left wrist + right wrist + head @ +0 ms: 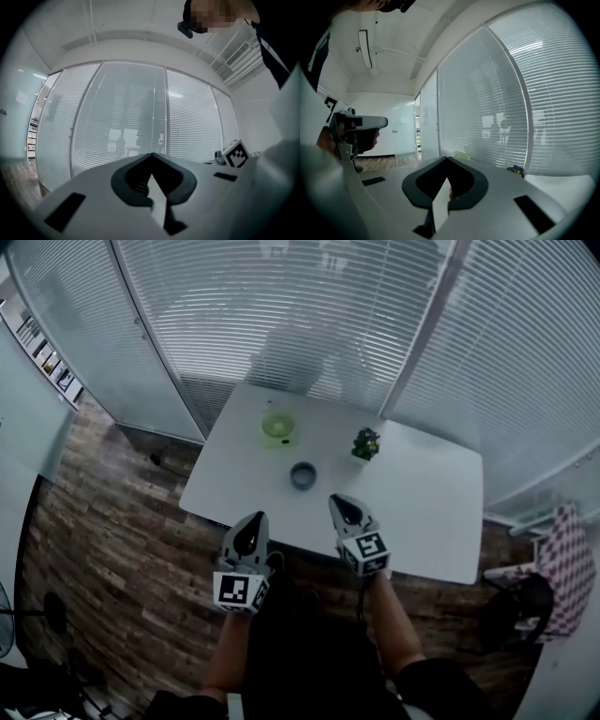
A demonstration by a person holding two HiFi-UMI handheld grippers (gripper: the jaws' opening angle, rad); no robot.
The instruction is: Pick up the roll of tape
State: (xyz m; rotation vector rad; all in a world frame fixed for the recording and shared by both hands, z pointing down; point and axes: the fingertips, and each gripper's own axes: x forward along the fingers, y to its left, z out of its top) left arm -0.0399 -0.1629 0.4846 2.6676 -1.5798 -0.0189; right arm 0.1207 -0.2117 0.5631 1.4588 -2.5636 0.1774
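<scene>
The roll of tape [303, 475] is a small grey ring lying near the middle of the white table [422, 512]. My right gripper [343, 502] hovers over the table's near edge, just right of and short of the roll, with its jaws shut and nothing in them. My left gripper [251, 521] is lower left, off the table's near edge, its jaws also closed to a point and bare. In the left gripper view [151, 155] and the right gripper view [446, 159] the closed jaws hide the roll.
A pale green object [278, 427] stands behind the roll, and a small potted plant [366, 442] sits to its right. Window blinds [309, 306] close off the far side. A chair with checked fabric [562, 568] stands at the right over wood flooring [112, 521].
</scene>
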